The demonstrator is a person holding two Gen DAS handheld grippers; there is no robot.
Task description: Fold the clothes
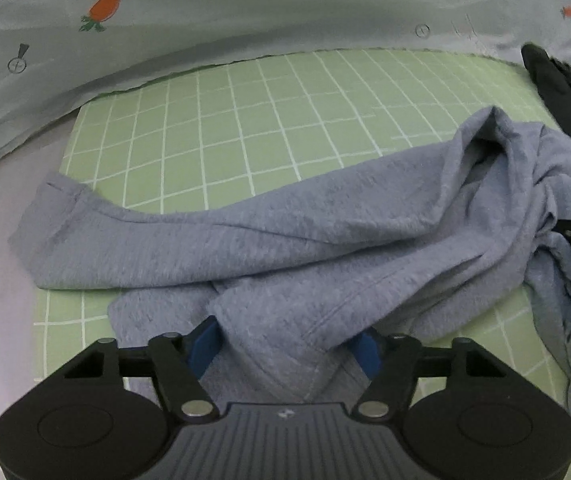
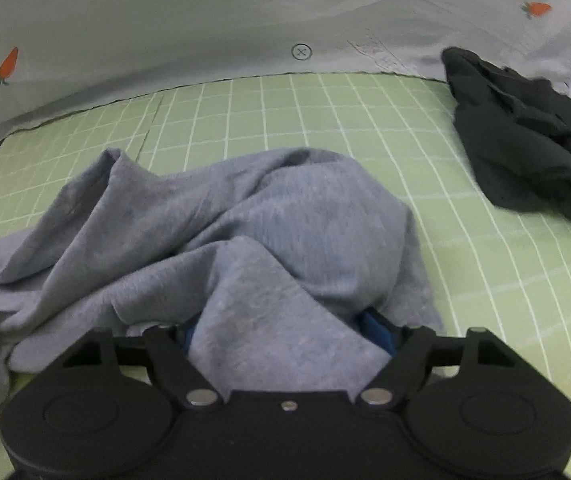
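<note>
The surface was a light green sheet [image 1: 213, 128] w/ a white grid, looking like a bed. Behind it, from left to right, ran a pale grey cloth [image 1: 245, 4] printed w/ small orange carrots [image 1: 107, 2]. At the far right of the sheet lay a dark garment [image 2: 525, 140], crumpled, apart from the grey one.

The grey garment [image 1: 285, 232] lay in the middle of the green sheet, unfolded and wrinkled, in a soft heathered knit. In the left wrist view it stretched from a flat end at left to a bunched, raised part at right; a stitched hem showed near the camera.

The left tongs [image 1: 287, 346] were spread, blue pads on both sides, w/ a fold of the grey garment draped between them; if they pinched it I cannot tell. The right tongs [image 2: 285, 334] were mostly covered by the same fabric; only bits of blue showed, so the state cannot be told.

A black part at the right edge of the left view was cut off. The edges of both views were blurred.
</note>
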